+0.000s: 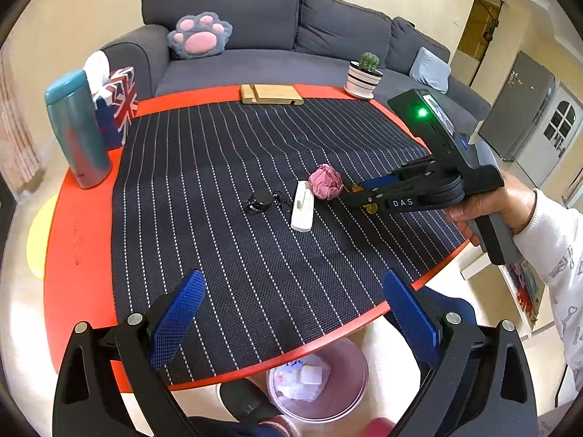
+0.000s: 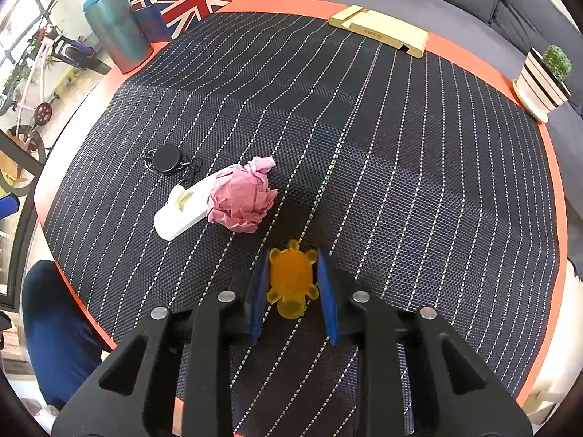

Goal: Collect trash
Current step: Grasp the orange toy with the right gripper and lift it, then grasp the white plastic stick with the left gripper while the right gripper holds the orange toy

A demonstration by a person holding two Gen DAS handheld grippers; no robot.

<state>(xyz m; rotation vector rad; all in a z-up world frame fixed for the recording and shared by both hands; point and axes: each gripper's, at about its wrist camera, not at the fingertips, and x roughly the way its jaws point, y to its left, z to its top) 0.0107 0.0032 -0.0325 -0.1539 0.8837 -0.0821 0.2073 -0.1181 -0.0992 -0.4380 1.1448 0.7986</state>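
In the right wrist view my right gripper [image 2: 292, 255] is shut on a small translucent orange turtle [image 2: 291, 280], its blue pads against the turtle's two sides on the striped mat [image 2: 400, 182]. Just beyond it lie a crumpled pink paper ball [image 2: 242, 196], a white plastic piece [image 2: 178, 215] and a black key reel [image 2: 167, 159]. The left wrist view shows the right gripper [image 1: 349, 191] reaching in from the right beside the pink ball [image 1: 325, 181]. My left gripper [image 1: 291, 313] is open and holds nothing, hovering over the table's near edge above a pink bin [image 1: 349, 382] with trash in it.
A teal tumbler [image 1: 74, 131] and a Union Jack tissue box [image 1: 118, 105] stand at the table's left. At its far side are a wooden stand [image 1: 271, 94] and a potted cactus [image 1: 364, 76], with a grey sofa [image 1: 255, 22] behind. A slippered foot [image 1: 247, 400] is next to the bin.
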